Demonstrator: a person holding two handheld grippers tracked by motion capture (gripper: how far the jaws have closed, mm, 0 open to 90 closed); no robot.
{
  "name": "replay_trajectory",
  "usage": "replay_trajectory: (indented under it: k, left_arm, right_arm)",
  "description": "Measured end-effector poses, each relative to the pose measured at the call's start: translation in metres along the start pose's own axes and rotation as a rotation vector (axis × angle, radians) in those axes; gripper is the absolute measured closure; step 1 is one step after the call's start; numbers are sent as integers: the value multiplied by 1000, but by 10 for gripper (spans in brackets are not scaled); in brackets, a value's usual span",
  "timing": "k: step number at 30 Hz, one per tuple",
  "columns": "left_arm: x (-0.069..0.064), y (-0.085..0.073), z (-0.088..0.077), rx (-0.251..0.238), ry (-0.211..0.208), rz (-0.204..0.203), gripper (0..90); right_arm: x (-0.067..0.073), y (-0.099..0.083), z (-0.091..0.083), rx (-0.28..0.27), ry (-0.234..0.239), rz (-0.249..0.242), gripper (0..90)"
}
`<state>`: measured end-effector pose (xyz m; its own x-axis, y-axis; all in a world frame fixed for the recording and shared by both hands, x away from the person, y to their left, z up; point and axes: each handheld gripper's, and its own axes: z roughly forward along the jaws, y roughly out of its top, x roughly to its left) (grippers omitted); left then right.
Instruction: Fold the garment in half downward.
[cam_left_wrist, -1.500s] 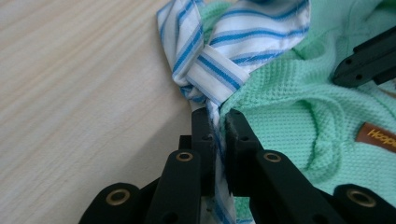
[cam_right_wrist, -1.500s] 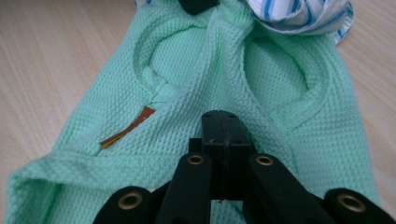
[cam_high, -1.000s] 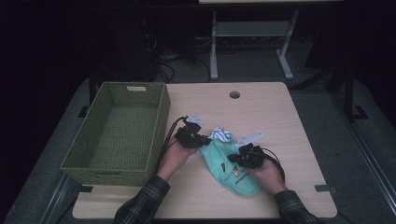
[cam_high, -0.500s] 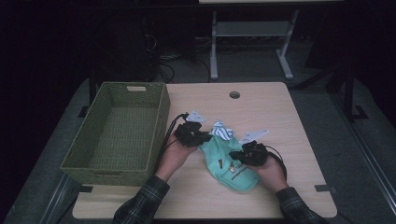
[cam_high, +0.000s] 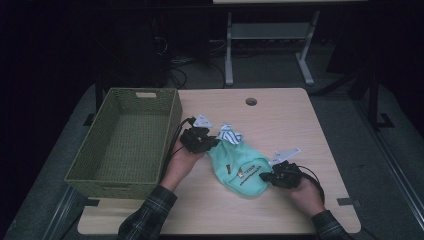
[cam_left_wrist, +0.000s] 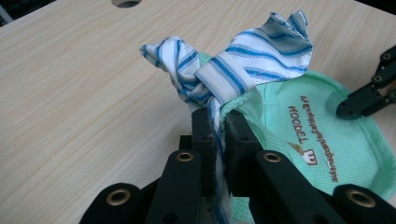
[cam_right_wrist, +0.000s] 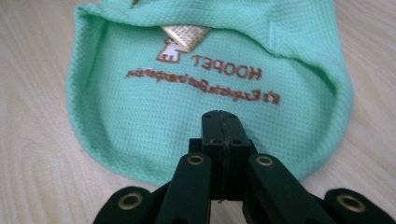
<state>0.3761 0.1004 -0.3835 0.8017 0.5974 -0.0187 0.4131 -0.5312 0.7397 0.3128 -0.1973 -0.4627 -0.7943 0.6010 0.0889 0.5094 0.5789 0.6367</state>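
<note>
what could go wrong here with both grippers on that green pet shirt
1. The left gripper pinches the striped fabric and a thin edge of the mint green garment; a pull could let that edge slip out.
2. The right gripper is shut at the hem; opposing pulls might stretch the mesh.
3. The wicker basket sits close beside the left hand; its cable could catch the rim.

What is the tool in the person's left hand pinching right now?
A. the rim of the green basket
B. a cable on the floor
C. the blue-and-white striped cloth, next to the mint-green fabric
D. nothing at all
C: in the left gripper view the left gripper has its jaws closed on the striped cloth, right at the edge of the mint-green fabric; the basket stands apart, untouched.
</note>
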Motion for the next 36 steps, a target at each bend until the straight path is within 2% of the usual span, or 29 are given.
replay_trajectory:
  k: [3,12,19,23,25,31,36]
  left_arm:
    - [-3,1,0,2,-7,9,838]
    - [-16,6,2,5,-22,58,831]
    - [-29,8,5,6,-54,94,831]
    - [-39,8,10,30,-73,128,830]
    - [-43,8,14,44,-82,144,828]
    - [-52,5,24,68,-103,161,828]
    - [-60,2,32,87,-119,174,823]
  right_arm:
    - [-2,0,2,1,7,17,899]
    - [-5,4,6,-8,14,7,899]
    - [-6,5,7,-15,20,18,898]
    - [-9,3,7,-25,36,27,898]
    - [-12,2,5,-34,23,15,898]
    - [-22,-1,-10,-81,6,53,898]
    - [-23,-2,-12,-81,3,61,898]
